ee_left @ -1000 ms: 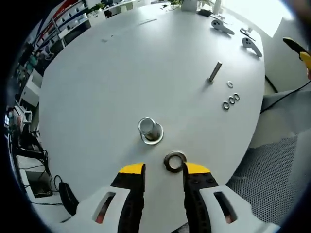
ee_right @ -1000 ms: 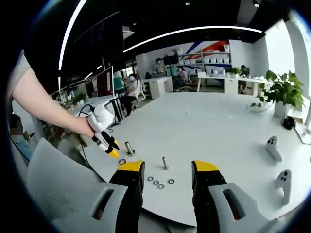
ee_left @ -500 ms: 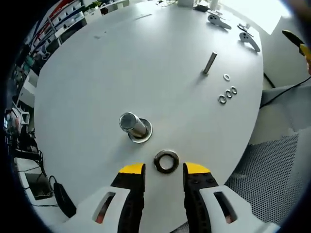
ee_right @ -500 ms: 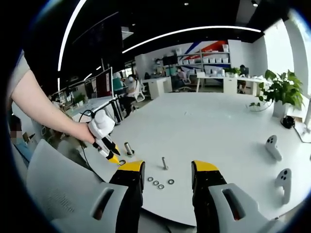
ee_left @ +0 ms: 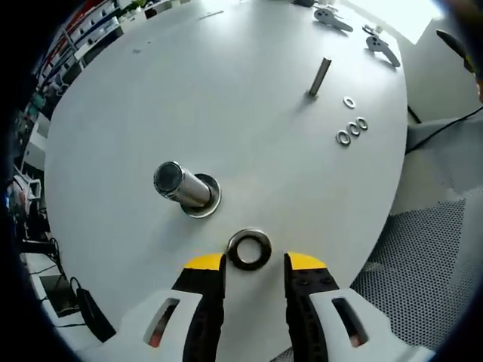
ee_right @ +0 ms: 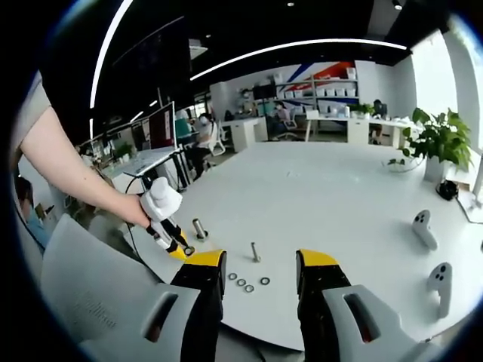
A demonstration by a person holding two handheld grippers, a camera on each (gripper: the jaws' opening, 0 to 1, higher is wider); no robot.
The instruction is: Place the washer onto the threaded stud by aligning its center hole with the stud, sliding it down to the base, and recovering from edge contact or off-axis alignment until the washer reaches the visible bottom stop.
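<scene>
1. The left gripper (ee_left: 255,264) is hovering with its yellow-tipped fingers (ee_left: 205,263) apart, clamped on nothing; the washer (ee_left: 250,250) is lying flat on the table (ee_left: 226,98) just ahead of the tips, between them.
2. Near the washer, the threaded stud (ee_left: 181,186) is standing on its round base flange, its shaft bare.
3. Farther off, a second stud (ee_left: 319,77) and four spare washers (ee_left: 352,130) are resting well apart from the work.
4. The right gripper (ee_right: 251,264) is idling over the table edge, fingers apart and empty, viewing the left gripper (ee_right: 175,242) at the washer.
5. Judged progress: barely begun; grasping, aligning, sliding and seating are all remaining.
</scene>
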